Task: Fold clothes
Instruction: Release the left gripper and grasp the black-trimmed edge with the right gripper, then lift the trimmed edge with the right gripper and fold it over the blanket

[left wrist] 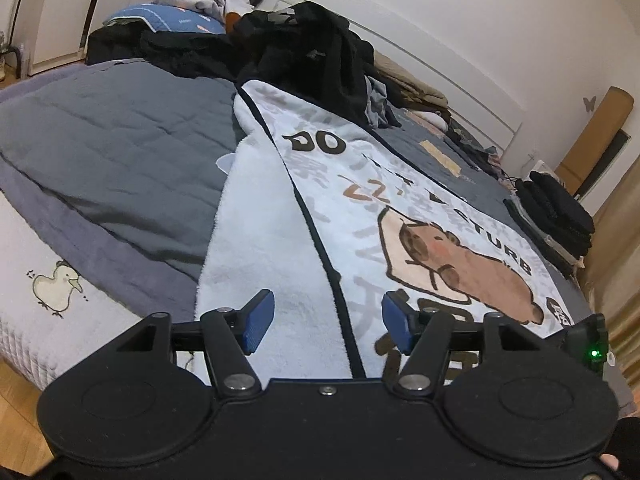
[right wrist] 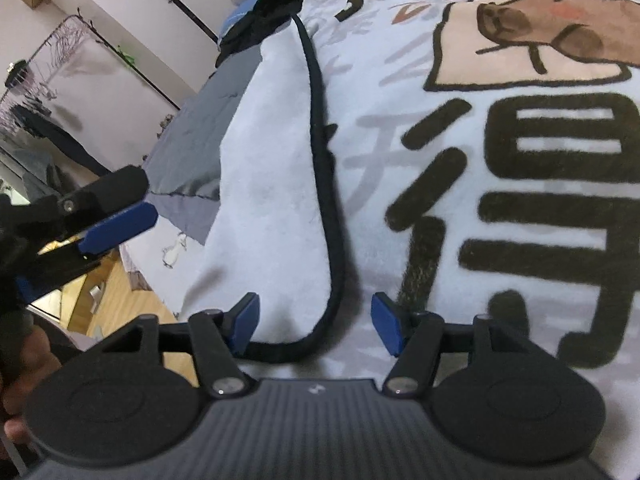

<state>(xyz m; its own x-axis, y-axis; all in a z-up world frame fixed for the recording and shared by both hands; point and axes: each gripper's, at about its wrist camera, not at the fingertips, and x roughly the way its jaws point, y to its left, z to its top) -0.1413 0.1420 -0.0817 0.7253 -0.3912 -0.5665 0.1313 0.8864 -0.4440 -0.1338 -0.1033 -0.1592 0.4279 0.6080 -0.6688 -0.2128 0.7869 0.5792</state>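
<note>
While both the left gripper (left wrist: 328, 322) and the right gripper (right wrist: 314, 322) hang half open and hold nothing, the blanket (right wrist: 400, 160) lies just under them on the bed (left wrist: 120, 140), so a shallow pinch might miss its dark edge (right wrist: 320, 160).

Fluffy fleece blanket (left wrist: 256, 240), quilted grey cloth bedspread (left wrist: 120, 140), matt black plastic hand-held gripper (left wrist: 328, 320).

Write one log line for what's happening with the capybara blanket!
left gripper: open | right gripper: open, over dark trim corner | capybara blanket: flat on bed, ungripped
</note>
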